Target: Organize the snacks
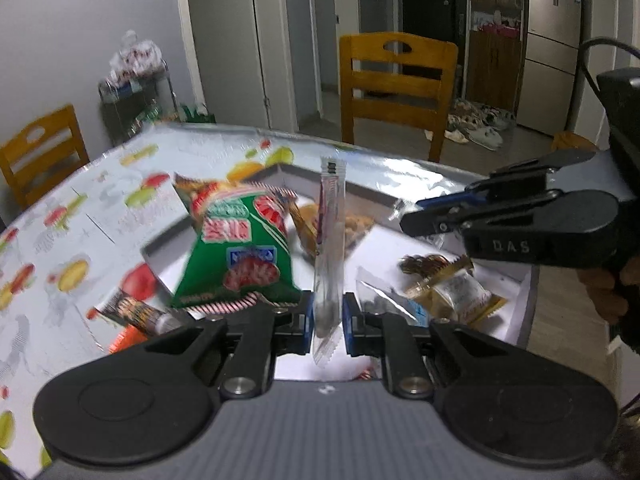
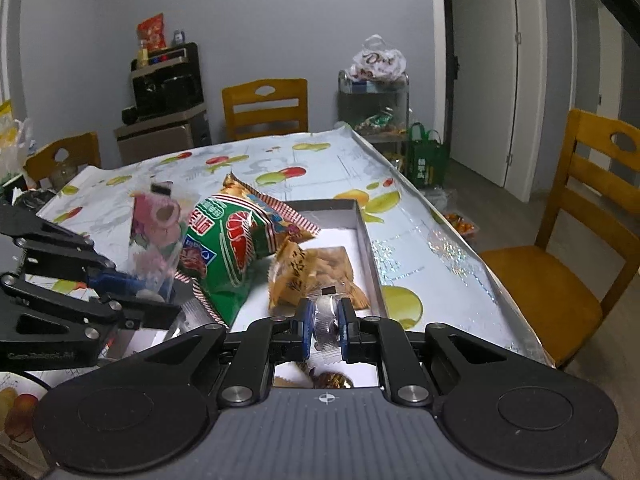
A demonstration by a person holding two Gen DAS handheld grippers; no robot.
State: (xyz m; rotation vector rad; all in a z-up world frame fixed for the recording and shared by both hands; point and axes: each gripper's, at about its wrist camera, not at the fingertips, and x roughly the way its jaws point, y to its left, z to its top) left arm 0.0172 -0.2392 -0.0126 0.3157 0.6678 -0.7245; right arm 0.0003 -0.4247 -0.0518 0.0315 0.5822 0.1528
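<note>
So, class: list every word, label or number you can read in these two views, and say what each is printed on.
"D A S": side of the right gripper.
White lettering on the left gripper: too blurred.
Green snack bag: large print, blurred, unreadable.
Orange packet: dark characters, not legible.
White plastic bag: script, unclear.

Green snack bag [image 1: 236, 248] with red-striped edges leaning on the rim of a shallow grey tray [image 2: 366, 240], orange peanut packet [image 2: 316, 276] lying inside, clear slim sachet [image 1: 330, 248] upright, gold-wrapped candies [image 1: 452, 288] in the near corner, small clear wrapped sweet [image 2: 326, 320] above the tray
</note>
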